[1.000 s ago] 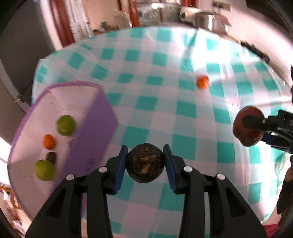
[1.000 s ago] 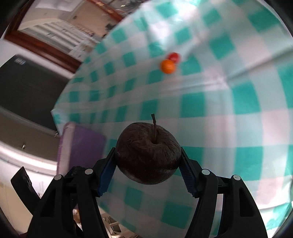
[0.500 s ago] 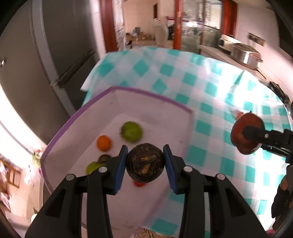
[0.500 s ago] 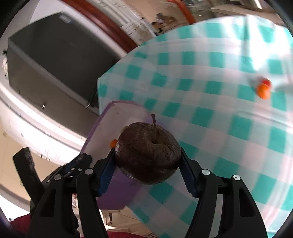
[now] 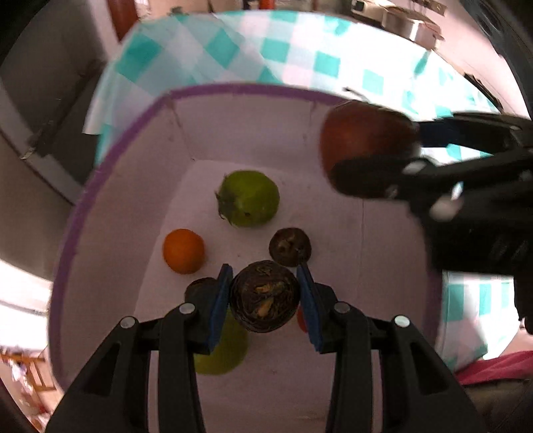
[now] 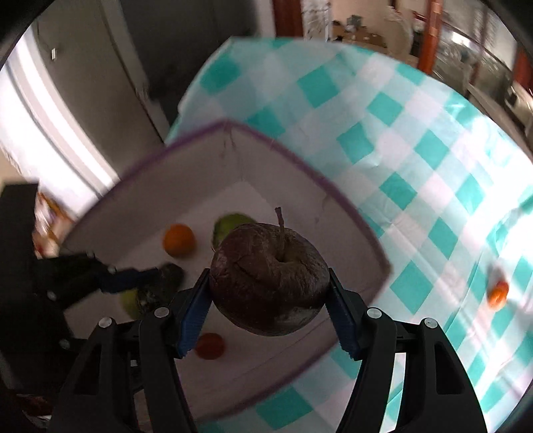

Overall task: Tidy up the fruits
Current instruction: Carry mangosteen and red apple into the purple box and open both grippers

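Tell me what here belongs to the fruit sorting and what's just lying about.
Job:
left claw with dark round fruit
right claw with wrinkled apple
purple-rimmed box
small orange fruit on cloth

Lying about:
checked tablecloth
metal pot

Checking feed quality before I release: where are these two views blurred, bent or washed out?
Left wrist view: the shrivelled dark round fruit in the left gripper is sharp, while the right gripper and its reddish-brown apple smear. Right wrist view: the wrinkled apple is crisp, the small orange fruit on the teal checked tablecloth streaks, and fisheye bends the purple-rimmed box.
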`<state>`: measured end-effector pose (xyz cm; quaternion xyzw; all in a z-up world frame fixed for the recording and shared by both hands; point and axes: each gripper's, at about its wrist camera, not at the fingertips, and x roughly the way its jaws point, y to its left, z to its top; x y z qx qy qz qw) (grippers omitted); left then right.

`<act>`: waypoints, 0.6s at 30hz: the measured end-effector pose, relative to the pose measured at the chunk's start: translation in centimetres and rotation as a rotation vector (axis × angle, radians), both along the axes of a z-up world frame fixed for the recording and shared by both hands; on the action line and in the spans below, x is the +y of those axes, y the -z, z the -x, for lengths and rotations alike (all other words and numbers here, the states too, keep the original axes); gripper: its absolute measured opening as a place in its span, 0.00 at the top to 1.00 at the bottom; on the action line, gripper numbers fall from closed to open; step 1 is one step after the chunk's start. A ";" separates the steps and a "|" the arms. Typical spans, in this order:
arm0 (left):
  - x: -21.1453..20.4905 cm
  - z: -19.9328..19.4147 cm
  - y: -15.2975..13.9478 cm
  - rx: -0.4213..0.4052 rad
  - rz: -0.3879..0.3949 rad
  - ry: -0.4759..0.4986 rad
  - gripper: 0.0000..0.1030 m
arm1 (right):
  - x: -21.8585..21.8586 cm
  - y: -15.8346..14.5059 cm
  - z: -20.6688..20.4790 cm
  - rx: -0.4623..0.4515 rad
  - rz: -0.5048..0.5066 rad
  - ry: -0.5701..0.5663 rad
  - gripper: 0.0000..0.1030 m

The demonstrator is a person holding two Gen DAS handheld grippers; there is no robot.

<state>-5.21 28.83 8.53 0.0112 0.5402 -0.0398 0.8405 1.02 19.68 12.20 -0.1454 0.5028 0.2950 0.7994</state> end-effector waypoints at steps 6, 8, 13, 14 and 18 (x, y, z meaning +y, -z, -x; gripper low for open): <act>0.9 -2.0 2.6 0.116 0.135 0.087 0.61 | 3.1 3.2 -0.7 -0.002 0.182 -0.099 0.37; 1.1 -2.5 3.7 0.182 0.178 0.092 0.61 | 3.6 4.3 -1.0 0.008 0.234 -0.125 0.37; 2.0 -3.1 5.8 0.303 0.221 0.053 0.61 | 4.5 6.0 -1.0 0.011 0.336 -0.181 0.37; 2.1 -3.1 5.9 0.307 0.224 0.052 0.61 | 4.6 6.2 -1.0 0.018 0.343 -0.180 0.37; 2.3 -3.1 6.0 0.314 0.214 0.041 0.61 | 4.5 6.7 -1.3 0.033 0.367 -0.172 0.37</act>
